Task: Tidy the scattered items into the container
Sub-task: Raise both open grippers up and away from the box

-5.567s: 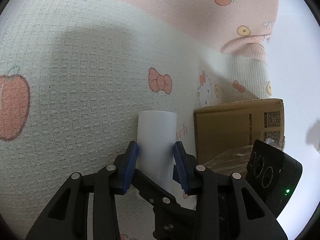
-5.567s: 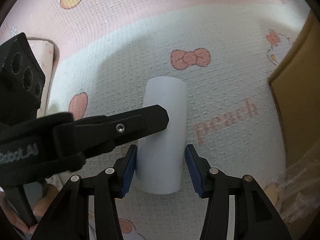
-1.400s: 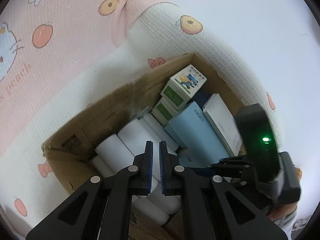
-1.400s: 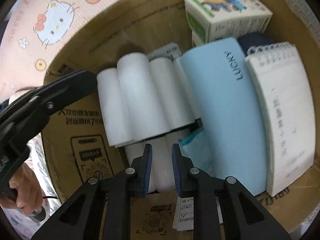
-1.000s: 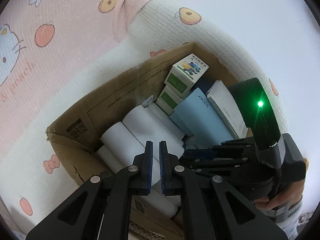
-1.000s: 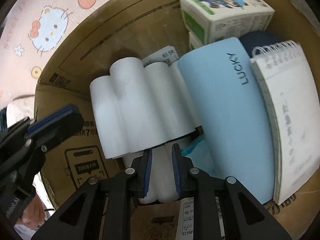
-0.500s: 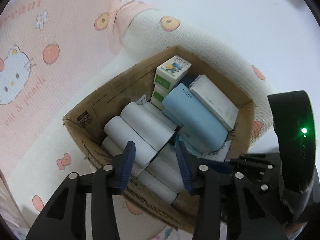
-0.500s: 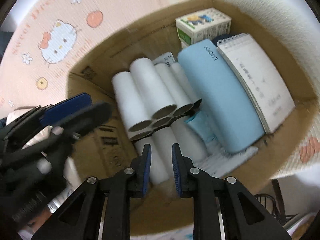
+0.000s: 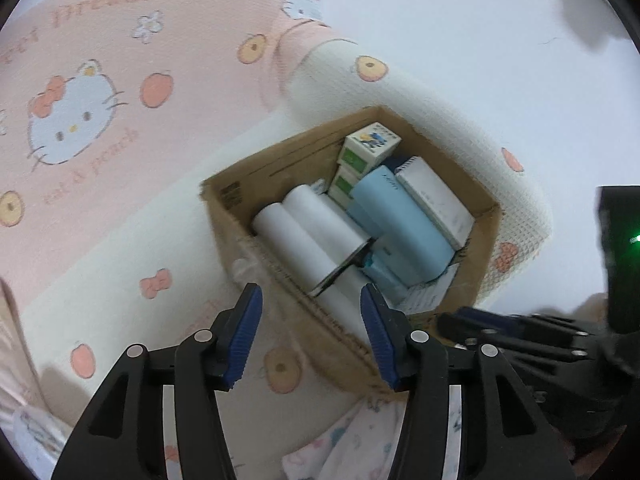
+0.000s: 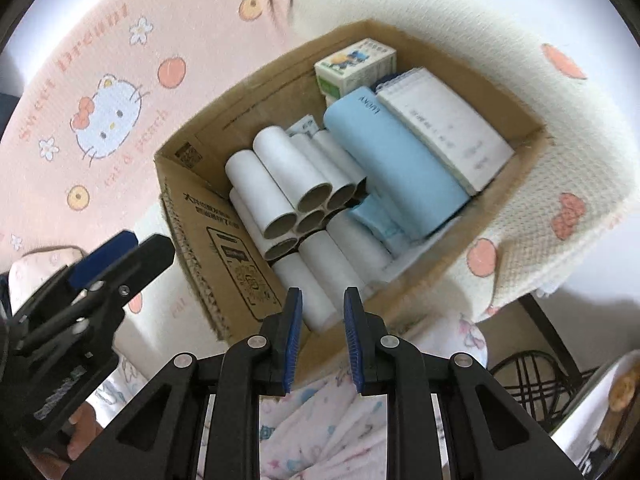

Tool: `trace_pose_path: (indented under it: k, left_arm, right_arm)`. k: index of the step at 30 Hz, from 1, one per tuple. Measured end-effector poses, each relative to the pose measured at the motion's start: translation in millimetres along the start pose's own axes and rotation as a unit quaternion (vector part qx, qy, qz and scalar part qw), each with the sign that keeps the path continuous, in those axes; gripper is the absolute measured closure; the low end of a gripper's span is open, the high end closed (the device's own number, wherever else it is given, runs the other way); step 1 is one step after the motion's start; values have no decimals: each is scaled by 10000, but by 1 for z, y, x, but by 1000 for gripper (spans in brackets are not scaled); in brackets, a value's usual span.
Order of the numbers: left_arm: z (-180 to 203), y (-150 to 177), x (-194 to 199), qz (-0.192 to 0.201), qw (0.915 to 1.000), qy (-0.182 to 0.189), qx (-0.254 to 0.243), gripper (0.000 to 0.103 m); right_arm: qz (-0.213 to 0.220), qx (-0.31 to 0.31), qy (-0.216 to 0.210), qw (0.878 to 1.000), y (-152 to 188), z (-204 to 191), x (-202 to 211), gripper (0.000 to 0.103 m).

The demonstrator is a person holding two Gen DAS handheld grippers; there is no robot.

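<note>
My left tool [image 9: 311, 334] is opening, with nothing between its pads. My right tool [image 10: 319, 338] is closed and empty. Both hang above the cardboard box [image 10: 224, 236] of white paper tubes [image 10: 276, 184].

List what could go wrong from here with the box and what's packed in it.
1. The white tubes are stacked loosely near the cardboard box wall; a bump could roll the pile apart.
2. The box sits on soft, rumpled bedding, so pressing on an edge may tip it.
3. The left tongs are opening, empty, close above the box rim and might catch it.
</note>
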State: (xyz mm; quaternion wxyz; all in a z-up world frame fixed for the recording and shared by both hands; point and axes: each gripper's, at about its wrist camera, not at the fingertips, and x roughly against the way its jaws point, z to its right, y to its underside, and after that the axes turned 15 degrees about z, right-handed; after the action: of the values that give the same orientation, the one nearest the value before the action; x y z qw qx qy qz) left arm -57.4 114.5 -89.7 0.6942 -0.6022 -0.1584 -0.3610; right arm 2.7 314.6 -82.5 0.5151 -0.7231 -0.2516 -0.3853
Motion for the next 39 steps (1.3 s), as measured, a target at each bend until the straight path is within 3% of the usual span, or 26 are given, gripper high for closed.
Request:
trace_pose_path:
  k: [4, 8, 13, 16, 18, 21, 26, 34, 39]
  left_arm:
    - [-5, 3, 13, -6, 9997, 160, 208, 47]
    - [0, 8, 28, 46, 10000, 42, 59, 47]
    - [11, 17, 40, -408, 9985, 29, -364, 47]
    - [17, 23, 43, -528, 9954, -454, -651, 47]
    - [20, 24, 49, -390, 9948, -551, -758, 47]
    - [22, 23, 58, -387, 9953, -353, -809, 47]
    - [26, 16, 74, -253, 9952, -357, -873, 46]
    - [19, 4, 90, 168, 9976, -261, -618, 46]
    - [23, 6, 93, 307, 9952, -446, -817, 41]
  right_arm:
    - [218, -142, -67, 9996, 6, -3, 23, 85]
    - [429, -269, -135, 9986, 17, -4, 48, 85]
    - [415, -55, 283, 9987, 31, -14, 63, 85]
    - [347, 230, 473, 9980, 37, -24, 67, 85]
    - [305, 460, 585, 9968, 39, -32, 67, 84]
    - [276, 620, 607, 9958, 41, -38, 70, 80]
    - [424, 672, 641, 9948, 40, -42, 83, 53]
    - [905, 774, 577, 9912, 37, -49, 111, 47]
    - [911, 879, 667, 9897, 38, -53, 109, 47]
